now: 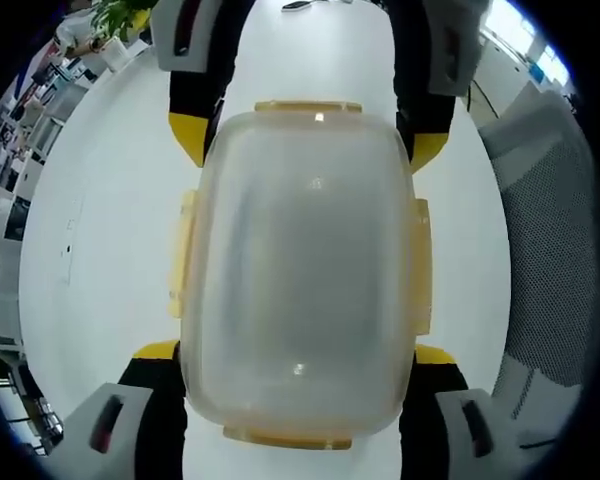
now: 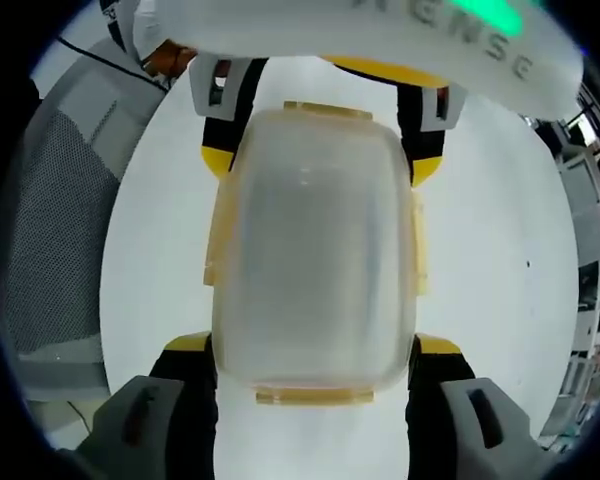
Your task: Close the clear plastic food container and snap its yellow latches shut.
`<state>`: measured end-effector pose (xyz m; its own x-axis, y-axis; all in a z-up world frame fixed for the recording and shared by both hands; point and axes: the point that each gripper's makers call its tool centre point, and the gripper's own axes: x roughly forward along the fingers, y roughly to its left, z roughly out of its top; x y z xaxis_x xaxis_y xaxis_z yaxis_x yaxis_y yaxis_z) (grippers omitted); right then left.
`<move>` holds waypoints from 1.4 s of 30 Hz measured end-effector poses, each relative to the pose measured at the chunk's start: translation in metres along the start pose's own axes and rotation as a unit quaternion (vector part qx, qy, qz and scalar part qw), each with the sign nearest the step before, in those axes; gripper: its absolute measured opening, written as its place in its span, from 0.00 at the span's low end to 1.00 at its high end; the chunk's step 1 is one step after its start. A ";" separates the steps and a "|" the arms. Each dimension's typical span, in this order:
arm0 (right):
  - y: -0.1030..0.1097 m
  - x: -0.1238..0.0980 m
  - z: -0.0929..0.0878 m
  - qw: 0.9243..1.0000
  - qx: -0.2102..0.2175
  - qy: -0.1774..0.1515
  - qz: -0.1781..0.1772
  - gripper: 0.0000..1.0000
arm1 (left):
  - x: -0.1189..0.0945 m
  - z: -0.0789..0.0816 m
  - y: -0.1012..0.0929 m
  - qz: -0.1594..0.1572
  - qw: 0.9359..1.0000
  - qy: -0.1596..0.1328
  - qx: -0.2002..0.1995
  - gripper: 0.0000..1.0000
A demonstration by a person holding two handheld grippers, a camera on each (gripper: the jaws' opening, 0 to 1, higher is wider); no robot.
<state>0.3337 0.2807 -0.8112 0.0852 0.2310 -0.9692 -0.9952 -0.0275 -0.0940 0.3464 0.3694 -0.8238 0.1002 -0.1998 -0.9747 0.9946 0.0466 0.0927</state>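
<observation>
Work surface: a white table (image 1: pixel 100 240), smooth and glossy, extending well back in the left gripper view and catching soft, even reflections. A grey mesh-backed office chair (image 1: pixel 550 260) stands just beside the table edge; the same type of chair (image 2: pixel 55 220) appears in the right gripper view. A bright window (image 1: pixel 520 40) admits daylight at the far side. A green plant (image 1: pixel 120 15) sits near the table's far end, beside cluttered shelving or desks (image 1: pixel 30 110) (contents too small to identify). Further office clutter (image 2: pixel 595 230) lines the room's edge in the right gripper view.
</observation>
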 end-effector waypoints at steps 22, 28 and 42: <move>-0.034 0.004 0.010 1.000 0.014 0.008 -0.001 0.76 | 0.001 -0.009 0.037 -0.011 1.000 -0.012 0.005 0.88; -0.050 0.007 0.010 1.000 0.007 0.020 -0.001 0.76 | 0.002 -0.010 0.051 -0.012 1.000 -0.014 -0.003 0.89; -0.069 0.010 0.011 1.000 0.023 0.007 0.005 0.77 | 0.003 -0.013 0.071 -0.014 1.000 -0.012 0.004 0.89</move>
<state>0.4023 0.2957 -0.8116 0.0747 0.2165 -0.9734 -0.9972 0.0139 -0.0734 0.4171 0.3849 -0.8233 0.0732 -0.2249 -0.9716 0.9972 0.0327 0.0676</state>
